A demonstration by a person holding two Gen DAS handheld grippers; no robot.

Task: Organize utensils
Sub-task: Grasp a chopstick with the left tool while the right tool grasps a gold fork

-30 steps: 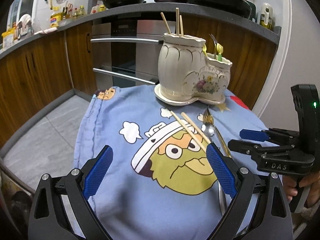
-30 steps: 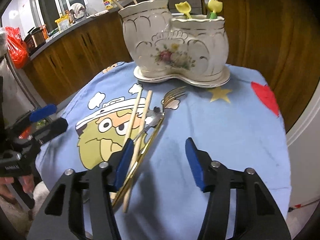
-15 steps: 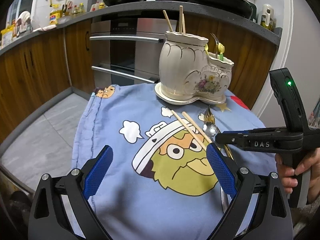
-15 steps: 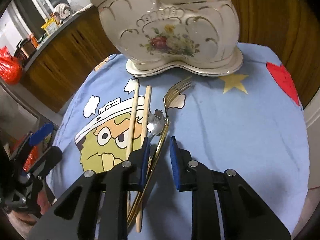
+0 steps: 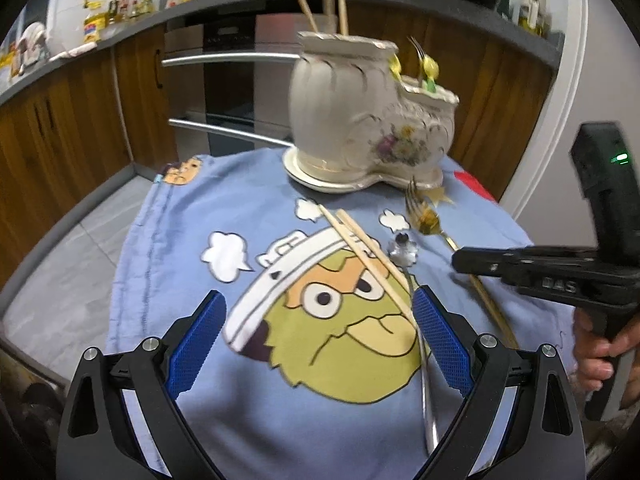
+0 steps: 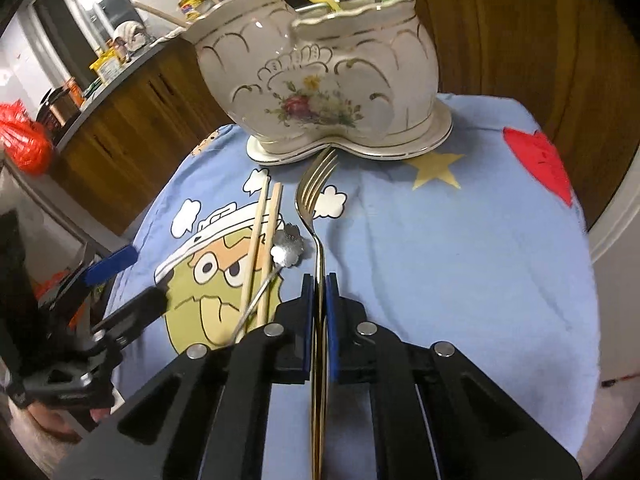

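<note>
Fingers [image 6: 331,324] of the right gripper [image 6: 319,280] have just been closing and are now clamped on the handle of the gold fork [image 6: 316,196], which a second ago lay loose between them. Tines are pointed toward 12 o'clock, at the ceramic holder [image 6: 320,80]. Pickup is judged secured; transfer to the holder remains. At 10 o'clock the chopsticks [image 6: 262,236] and flower spoon [image 6: 286,245] are left on the cloth-covered counter [image 6: 460,248]. Left gripper [image 5: 318,336] fingers are held apart, empty.
</note>
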